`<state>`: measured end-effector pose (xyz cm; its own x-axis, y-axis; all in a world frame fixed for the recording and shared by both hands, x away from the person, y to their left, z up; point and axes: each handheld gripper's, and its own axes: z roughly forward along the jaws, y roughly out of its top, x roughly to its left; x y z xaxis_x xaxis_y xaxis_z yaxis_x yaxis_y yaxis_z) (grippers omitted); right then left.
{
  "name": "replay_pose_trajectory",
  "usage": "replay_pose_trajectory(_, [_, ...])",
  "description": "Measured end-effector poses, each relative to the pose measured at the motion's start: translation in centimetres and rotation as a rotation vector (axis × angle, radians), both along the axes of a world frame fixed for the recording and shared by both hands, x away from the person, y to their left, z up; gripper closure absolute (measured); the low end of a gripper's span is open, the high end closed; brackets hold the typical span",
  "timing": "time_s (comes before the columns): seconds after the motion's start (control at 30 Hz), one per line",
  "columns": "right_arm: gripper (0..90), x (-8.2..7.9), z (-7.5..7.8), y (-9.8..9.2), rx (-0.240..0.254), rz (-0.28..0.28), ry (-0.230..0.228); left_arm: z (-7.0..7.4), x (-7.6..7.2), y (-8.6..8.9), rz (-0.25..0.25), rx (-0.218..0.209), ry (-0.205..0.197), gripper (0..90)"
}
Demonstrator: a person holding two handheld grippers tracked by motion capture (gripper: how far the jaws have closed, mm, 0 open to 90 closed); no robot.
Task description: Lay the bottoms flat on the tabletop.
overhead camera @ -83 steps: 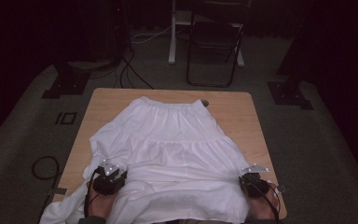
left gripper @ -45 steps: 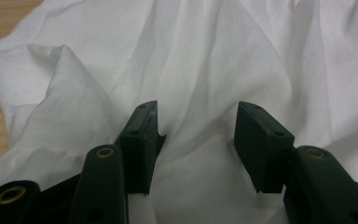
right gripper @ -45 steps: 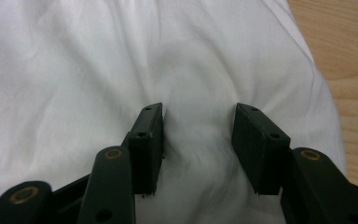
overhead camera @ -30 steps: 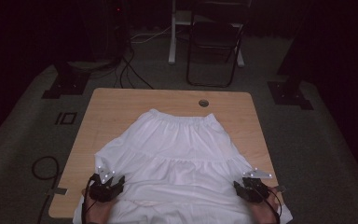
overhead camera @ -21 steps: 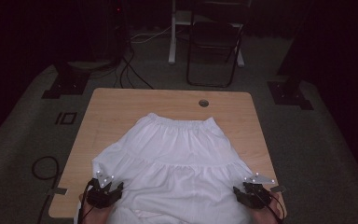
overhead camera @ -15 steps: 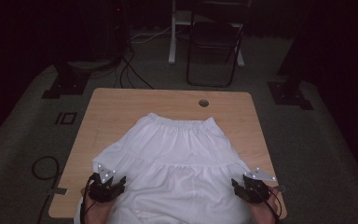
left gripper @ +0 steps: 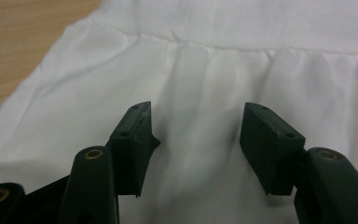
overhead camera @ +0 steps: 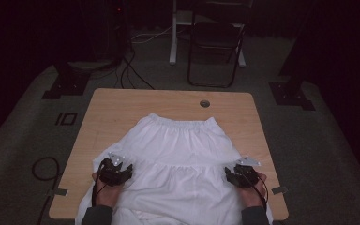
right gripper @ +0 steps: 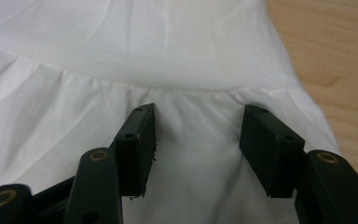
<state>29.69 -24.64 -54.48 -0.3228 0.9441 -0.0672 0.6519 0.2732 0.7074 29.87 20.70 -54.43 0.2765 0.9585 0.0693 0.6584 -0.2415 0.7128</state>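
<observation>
Both grippers, left [overhead camera: 123, 171] & right [overhead camera: 230, 176], jaws apart; white skirt [overhead camera: 180, 154] spread betw. them.

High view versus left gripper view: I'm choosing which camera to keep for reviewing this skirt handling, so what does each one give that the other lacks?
The high view alone takes in the whole table, the skirt's gathered waistband, both hands and the right gripper. The left gripper view alone gives a close look between the left gripper's black jaws: they stand apart, with cloth lying flat under the gap and none pinched. Both show the white skirt, its tier seam, and bare wood beside it.
</observation>
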Motion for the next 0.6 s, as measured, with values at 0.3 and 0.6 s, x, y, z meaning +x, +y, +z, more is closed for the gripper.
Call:
replay_pose_trajectory(0.3, [48.5, 3.2, 0.0, -0.5, -0.002, 0.006, -0.007, -0.5, 2.5, 1.0, 0.015, -0.060, -0.029, 45.1])
replay_pose_trajectory(0.6, [49.7, 6.8, 0.1, -0.7, -0.002, -0.002, -0.011, -0.4, 5.3, 1.1, 0.039, -0.057, -0.033, 46.5])
